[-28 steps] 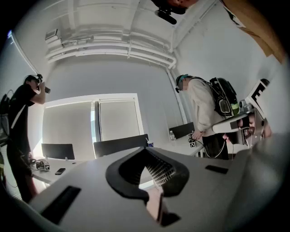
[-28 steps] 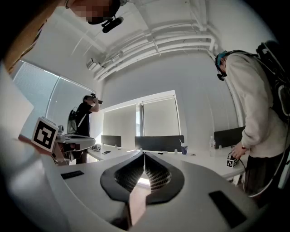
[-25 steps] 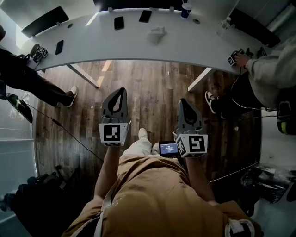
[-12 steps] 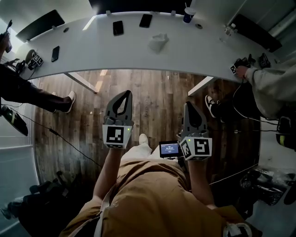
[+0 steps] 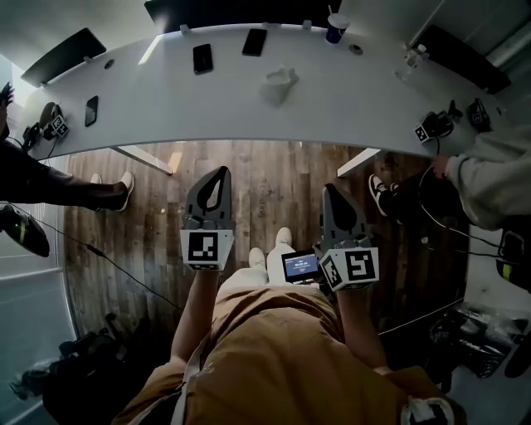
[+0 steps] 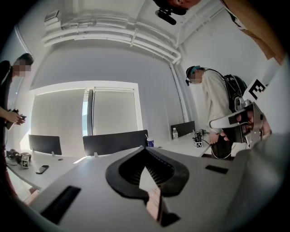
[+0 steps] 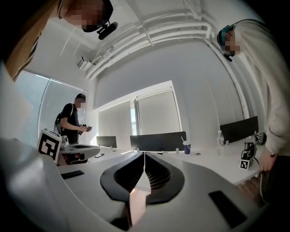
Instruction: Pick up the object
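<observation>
My left gripper (image 5: 218,173) and right gripper (image 5: 330,191) are both closed on nothing, short of the near edge of the table (image 5: 390,112). The crumpled white object (image 5: 280,83), likely my target, lies mid-table; I should open one gripper's jaws before reaching.

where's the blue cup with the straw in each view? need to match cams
Head view: blue cup at the top edge, right of centre, on the white table.
Left gripper view: cup just right of centre.
Right gripper view: cup right of centre, mid-height.
Shared landmark: the long dark panel; the cup stands by its right end.
</observation>
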{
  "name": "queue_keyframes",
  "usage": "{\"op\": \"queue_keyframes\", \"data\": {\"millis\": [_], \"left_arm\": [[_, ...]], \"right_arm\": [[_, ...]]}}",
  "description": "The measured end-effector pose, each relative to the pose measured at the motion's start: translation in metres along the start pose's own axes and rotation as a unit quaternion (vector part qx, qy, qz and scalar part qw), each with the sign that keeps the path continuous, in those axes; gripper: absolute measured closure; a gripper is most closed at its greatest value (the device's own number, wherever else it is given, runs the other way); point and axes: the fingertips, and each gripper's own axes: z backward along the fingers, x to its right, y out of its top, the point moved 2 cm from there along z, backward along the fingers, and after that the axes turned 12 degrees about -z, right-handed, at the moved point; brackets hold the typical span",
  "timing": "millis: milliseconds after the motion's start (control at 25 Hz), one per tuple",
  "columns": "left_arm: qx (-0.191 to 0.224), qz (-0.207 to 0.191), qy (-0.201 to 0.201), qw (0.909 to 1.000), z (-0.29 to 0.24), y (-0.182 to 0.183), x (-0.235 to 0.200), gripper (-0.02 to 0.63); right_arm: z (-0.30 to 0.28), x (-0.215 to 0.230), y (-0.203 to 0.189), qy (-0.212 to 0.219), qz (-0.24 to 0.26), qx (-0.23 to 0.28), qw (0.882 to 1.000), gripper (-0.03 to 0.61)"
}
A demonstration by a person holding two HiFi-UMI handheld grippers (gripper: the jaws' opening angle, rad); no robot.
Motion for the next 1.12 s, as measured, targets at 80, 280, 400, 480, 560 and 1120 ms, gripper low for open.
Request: {"op": "queue_keyframes", "data": {"millis": [80, 280, 400, 480, 560, 1120], "left_arm": [[-0.001, 0.004, 0.009, 0.9999, -0.013, 0.001, -0.004, 0.606], [-0.002, -0.002, 0.024, 0.9997, -0.046, 0.008, -0.005, 0.606], [-0.004, -0.004, 0.026, 0.9996, -0.058, 0.012, -0.006, 0.606], [-0.004, -0.003, 0.025, 0.9997, -0.066, 0.015, -0.008, 0.606], [-0.005, 0.002, 0.031, 0.9995, -0.074, 0.013, -0.013, 0.606], [-0.003, 0.013, 0.020, 0.9997, -0.171, -0.015, -0.095, 0.606]], "right_arm": [[-0.011, 0.012, 0.008, 0.003, 0.001, 0.003, 1.000, 0.568], [-0.034, 0.044, 0.026, 0.014, 0.002, 0.011, 1.000, 0.568], [-0.044, 0.055, 0.030, 0.017, -0.004, 0.008, 1.000, 0.568], [-0.052, 0.057, 0.031, 0.022, -0.007, 0.006, 1.000, 0.566], [-0.061, 0.057, 0.031, 0.026, -0.010, 0.002, 1.000, 0.568], [-0.186, 0.061, 0.042, 0.018, 0.003, 0.001, 1.000, 0.567]]}}
